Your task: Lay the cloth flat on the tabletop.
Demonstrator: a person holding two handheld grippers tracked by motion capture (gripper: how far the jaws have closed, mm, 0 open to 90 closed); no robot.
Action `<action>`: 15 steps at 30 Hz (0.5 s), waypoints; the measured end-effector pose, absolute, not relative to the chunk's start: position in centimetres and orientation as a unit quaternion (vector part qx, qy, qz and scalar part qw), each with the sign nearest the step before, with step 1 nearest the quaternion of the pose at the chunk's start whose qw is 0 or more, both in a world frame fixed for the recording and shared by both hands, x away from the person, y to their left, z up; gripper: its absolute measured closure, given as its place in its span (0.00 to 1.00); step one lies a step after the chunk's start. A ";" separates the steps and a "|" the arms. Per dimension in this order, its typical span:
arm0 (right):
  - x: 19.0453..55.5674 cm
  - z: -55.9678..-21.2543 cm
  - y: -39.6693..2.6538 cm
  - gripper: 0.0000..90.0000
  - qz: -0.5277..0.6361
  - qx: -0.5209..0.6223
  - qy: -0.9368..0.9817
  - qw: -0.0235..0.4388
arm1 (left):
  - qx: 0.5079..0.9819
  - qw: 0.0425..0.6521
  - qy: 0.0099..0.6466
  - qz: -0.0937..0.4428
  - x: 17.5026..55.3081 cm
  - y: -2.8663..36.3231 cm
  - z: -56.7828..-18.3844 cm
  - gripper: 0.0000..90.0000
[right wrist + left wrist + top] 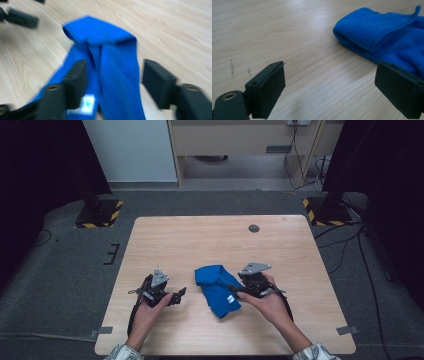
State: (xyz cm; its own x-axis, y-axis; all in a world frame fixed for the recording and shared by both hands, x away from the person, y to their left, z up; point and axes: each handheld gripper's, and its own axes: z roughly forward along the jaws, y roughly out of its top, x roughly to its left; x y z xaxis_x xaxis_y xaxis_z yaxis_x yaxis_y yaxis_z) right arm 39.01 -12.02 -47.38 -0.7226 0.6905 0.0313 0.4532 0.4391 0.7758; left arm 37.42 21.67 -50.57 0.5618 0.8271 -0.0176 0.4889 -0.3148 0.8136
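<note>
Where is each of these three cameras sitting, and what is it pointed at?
High view: above the person's side, looking forward and down on the wooden table; both forearms show.
Left gripper view: rides the left hand-held gripper, looking over its open jaws toward the blue cloth.
Right gripper view: rides the right hand-held gripper, jaws straddling the cloth.
All three share the cloth.

A light wooden table (pixel 210 235) with a small round dark disc (pixel 254 228) near its far edge stands on grey carpet (pixel 65 265). Two black stand bases with yellow-and-black hazard stripes (pixel 99 213) (pixel 326 211) sit on the floor beyond its far corners. Behind are a pale wall panel (pixel 131 150) and light wooden furniture (pixel 240 140); cables (pixel 345 245) trail at right, and dark curtains (pixel 40 165) flank both sides
</note>
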 end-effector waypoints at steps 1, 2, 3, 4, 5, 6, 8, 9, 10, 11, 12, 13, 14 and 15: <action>38.8 -47.5 -12.5 0.51 0.402 0.349 0.834 0.147 | 0.784 0.408 0.420 0.207 37.4 21.7 -50.6 0.10; 38.8 -47.5 -12.5 0.51 0.402 0.349 0.834 0.147 | 0.784 0.412 0.417 0.206 37.3 21.5 -50.4 0.10; 38.5 -47.8 -13.3 0.59 0.400 0.356 0.831 0.150 | 0.784 0.415 0.413 0.206 37.3 21.3 -50.2 0.11; 38.2 -48.4 -14.6 0.66 0.404 0.368 0.824 0.145 | 0.784 0.418 0.412 0.204 37.3 21.0 -50.0 0.12; 38.2 -48.4 -14.6 0.66 0.404 0.368 0.824 0.145 | 0.784 0.418 0.412 0.204 37.3 21.0 -50.0 0.13; 38.2 -48.6 -15.0 0.70 0.406 0.374 0.821 0.145 | 0.784 0.419 0.411 0.202 37.3 20.7 -50.0 0.13; 38.3 -49.4 -16.5 0.77 0.409 0.397 0.810 0.136 | 0.785 0.418 0.408 0.206 37.4 20.2 -49.8 0.19; 38.3 -49.5 -16.6 0.77 0.409 0.399 0.809 0.137 | 0.789 0.416 0.403 0.205 37.5 20.0 -49.8 0.21; 38.3 -49.6 -16.8 0.77 0.408 0.401 0.809 0.138 | 0.791 0.415 0.399 0.206 37.5 19.7 -49.7 0.23; 38.3 -49.6 -16.8 0.77 0.408 0.401 0.809 0.138 | 0.791 0.415 0.399 0.206 37.5 19.7 -49.7 0.25; 38.3 -49.8 -16.9 0.77 0.407 0.406 0.807 0.135 | 0.793 0.416 0.393 0.208 37.5 19.4 -49.5 0.25; 38.3 -50.0 -17.0 0.75 0.409 0.415 0.803 0.130 | 0.796 0.417 0.387 0.208 37.6 19.0 -49.4 0.28; 38.2 -50.0 -17.0 0.73 0.406 0.416 0.803 0.130 | 0.798 0.416 0.383 0.208 37.6 18.8 -49.4 0.29; 38.2 -50.1 -16.9 0.71 0.402 0.417 0.805 0.131 | 0.799 0.417 0.381 0.207 37.6 18.6 -49.4 0.30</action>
